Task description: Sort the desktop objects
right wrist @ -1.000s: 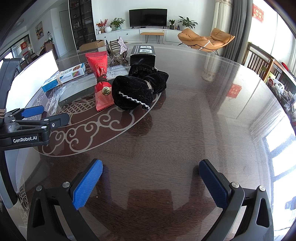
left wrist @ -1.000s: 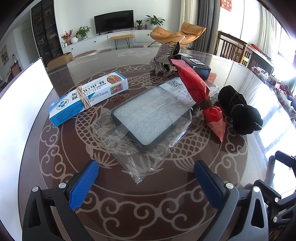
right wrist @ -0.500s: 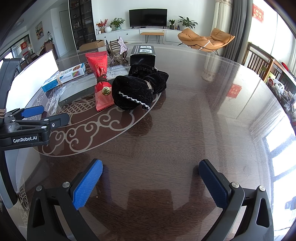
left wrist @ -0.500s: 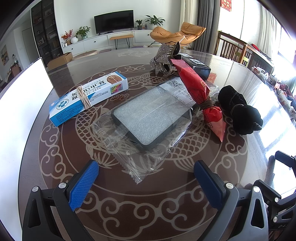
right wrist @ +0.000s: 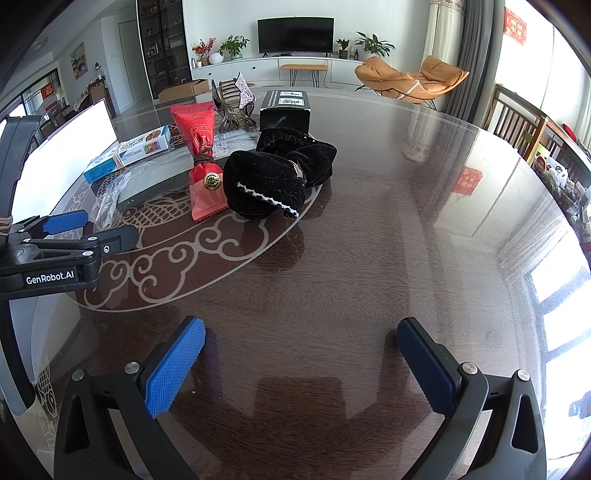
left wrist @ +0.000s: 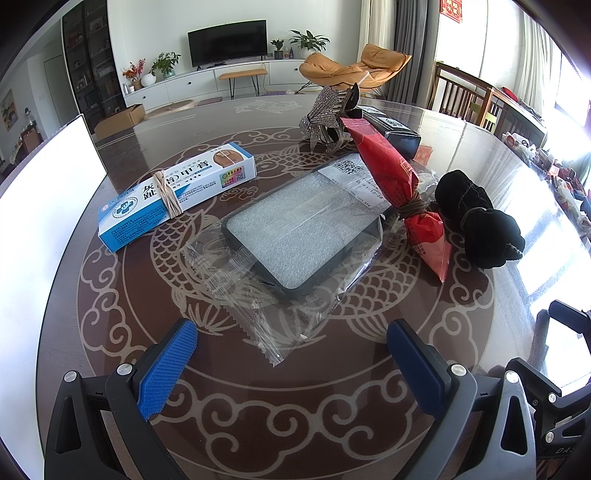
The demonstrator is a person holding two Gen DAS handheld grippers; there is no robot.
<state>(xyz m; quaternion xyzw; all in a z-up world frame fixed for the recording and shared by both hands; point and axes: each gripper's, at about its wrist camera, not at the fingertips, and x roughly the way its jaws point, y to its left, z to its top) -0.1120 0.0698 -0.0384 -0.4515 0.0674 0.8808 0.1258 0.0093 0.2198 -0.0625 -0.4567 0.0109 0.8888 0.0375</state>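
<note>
The left gripper (left wrist: pixel 291 360) has its blue-padded fingers (left wrist: pixel 168 363) spread wide and empty, low over the table (left wrist: pixel 258 417), with the loose sawtooth edge of a clear plastic bag (left wrist: pixel 258 325) lying just ahead of the gap between them. Inside that bag sits a dark phone case (left wrist: pixel 299 229) with grey foam, flat at the table's centre. To its left lies a blue and white medicine box (left wrist: pixel 177 192) bound with a rubber band, apart from the bag; to its right a red packet (left wrist: pixel 402 188) tied at the waist rests partly on the bag, and just beyond it a black velvet hair bow (left wrist: pixel 476 221). Behind them stand a sparkly hair clip (left wrist: pixel 325 118) and a dark box (left wrist: pixel 395 133). The right gripper (right wrist: pixel 301 363) is likewise parted and holding nothing, over a broad bare stretch of glossy wood, well apart from the bow (right wrist: pixel 277 177) and packet (right wrist: pixel 203 162) ahead to its left; the table's curved rim runs along its right. A white panel (left wrist: pixel 40 206) borders the left side. Beyond are a television (right wrist: pixel 295 35), an orange lounge chair (right wrist: pixel 410 81) and wooden chairs (right wrist: pixel 517 122) by bright windows.
</note>
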